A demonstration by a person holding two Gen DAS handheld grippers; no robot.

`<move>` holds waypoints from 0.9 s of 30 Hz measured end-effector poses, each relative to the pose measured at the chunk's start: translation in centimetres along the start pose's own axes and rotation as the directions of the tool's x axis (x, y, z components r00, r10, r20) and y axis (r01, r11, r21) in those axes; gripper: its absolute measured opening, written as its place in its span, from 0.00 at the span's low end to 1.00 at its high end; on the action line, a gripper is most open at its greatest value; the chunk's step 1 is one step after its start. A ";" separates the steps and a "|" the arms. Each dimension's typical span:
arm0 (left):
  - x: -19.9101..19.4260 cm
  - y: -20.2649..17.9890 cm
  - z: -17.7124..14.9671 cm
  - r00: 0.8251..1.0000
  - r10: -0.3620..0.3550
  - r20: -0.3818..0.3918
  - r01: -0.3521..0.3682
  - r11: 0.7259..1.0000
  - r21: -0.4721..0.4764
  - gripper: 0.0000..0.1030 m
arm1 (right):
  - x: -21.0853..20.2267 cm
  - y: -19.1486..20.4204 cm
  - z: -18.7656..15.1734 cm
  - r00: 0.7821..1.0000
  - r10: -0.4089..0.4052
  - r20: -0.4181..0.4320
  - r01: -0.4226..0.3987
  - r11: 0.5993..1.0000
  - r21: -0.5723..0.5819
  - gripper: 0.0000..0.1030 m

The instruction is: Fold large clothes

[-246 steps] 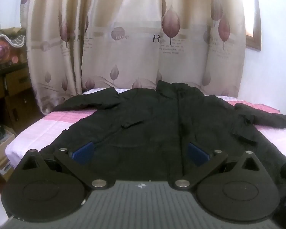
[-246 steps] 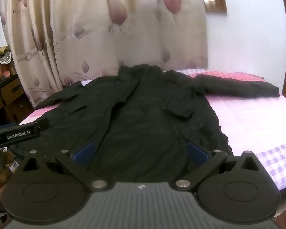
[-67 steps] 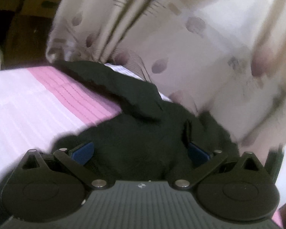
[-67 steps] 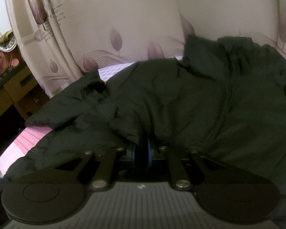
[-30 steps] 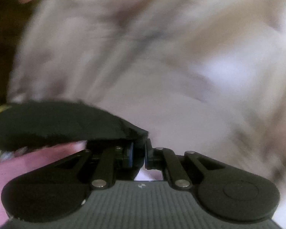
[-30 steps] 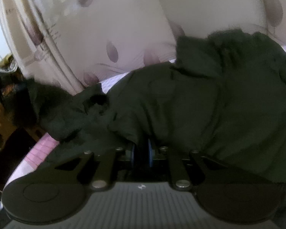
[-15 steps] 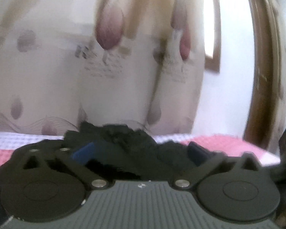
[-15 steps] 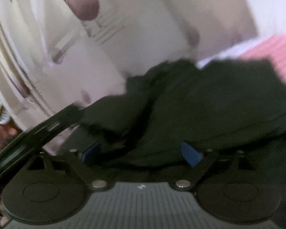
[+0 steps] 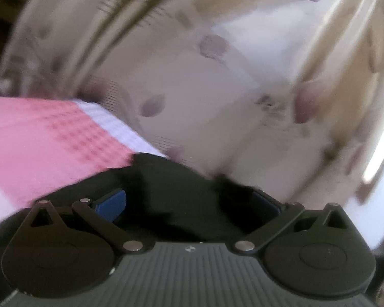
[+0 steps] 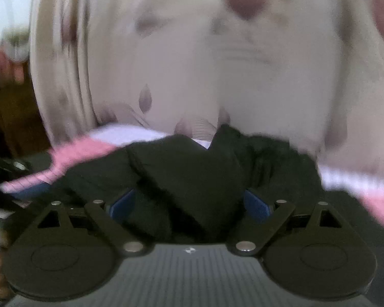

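Left hand-held gripper (image 9: 188,204) gapes above black jacket (image 9: 181,192); right hand-held gripper (image 10: 189,203) likewise apart; blurred, seemingly gripping nothing.

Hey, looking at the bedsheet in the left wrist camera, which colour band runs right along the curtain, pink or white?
The white band of the sheet lies against the curtain; the pink band lies farther from it.
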State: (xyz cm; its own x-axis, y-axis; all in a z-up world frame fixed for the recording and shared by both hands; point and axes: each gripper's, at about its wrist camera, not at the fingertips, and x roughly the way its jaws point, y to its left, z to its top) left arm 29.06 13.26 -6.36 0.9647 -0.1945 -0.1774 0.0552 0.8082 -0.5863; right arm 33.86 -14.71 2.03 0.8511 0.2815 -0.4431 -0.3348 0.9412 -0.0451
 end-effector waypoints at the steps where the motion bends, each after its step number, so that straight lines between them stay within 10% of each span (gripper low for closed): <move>1: 0.2 0.5 -0.2 1.000 0.013 -0.009 -0.013 1.000 -0.024 0.99 | 1.7 1.2 0.3 0.999 -0.039 -0.010 0.038 0.996 -0.076 0.88; 4: 0.9 0.7 0.1 0.999 0.037 -0.012 -0.037 0.998 -0.048 0.99 | 4.6 1.2 0.4 0.992 -0.120 -0.037 0.115 0.988 -0.105 0.20; 8: 1.4 0.3 0.3 0.999 0.047 -0.016 -0.047 0.998 -0.031 1.00 | 0.1 -6.2 -1.7 0.990 -0.141 0.030 0.122 0.927 0.354 0.16; 15: 0.3 1.1 -0.8 0.999 0.048 -0.021 -0.049 0.998 -0.040 1.00 | -3.3 -15.0 -10.3 0.998 0.057 0.016 -0.051 0.687 0.725 0.24; 19: 0.4 1.1 -0.8 0.999 0.042 -0.035 -0.043 0.998 -0.039 1.00 | -4.2 -16.7 -10.0 0.990 0.111 0.090 -0.139 0.622 0.771 0.80; 21: 0.6 1.0 -0.4 0.998 0.045 -0.053 -0.047 0.998 -0.043 1.00 | -3.8 -17.3 -9.5 0.987 0.114 0.115 -0.161 0.605 0.780 0.81; 22: 0.9 0.9 -0.1 0.997 0.051 -0.064 -0.054 0.997 -0.049 1.00 | -3.6 -17.6 -9.1 0.988 0.112 0.104 -0.151 0.609 0.778 0.74; 24: 2.2 0.9 0.5 0.991 0.075 -0.109 -0.083 0.994 -0.074 0.98 | -2.8 -17.8 -8.5 0.996 0.083 0.032 -0.078 0.647 0.758 0.24; 27: 4.7 1.2 1.3 0.983 0.108 -0.151 -0.125 0.986 -0.111 0.80 | -0.6 -18.0 -8.5 0.995 0.092 -0.030 -0.038 0.657 0.753 0.16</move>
State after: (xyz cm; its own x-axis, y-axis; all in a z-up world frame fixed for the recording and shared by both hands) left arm 34.00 14.00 -6.90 0.9152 -0.1877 -0.3567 -0.0950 0.7596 -0.6434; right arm 35.90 -33.41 -4.51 0.8043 0.3607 -0.4722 0.0524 0.7485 0.6611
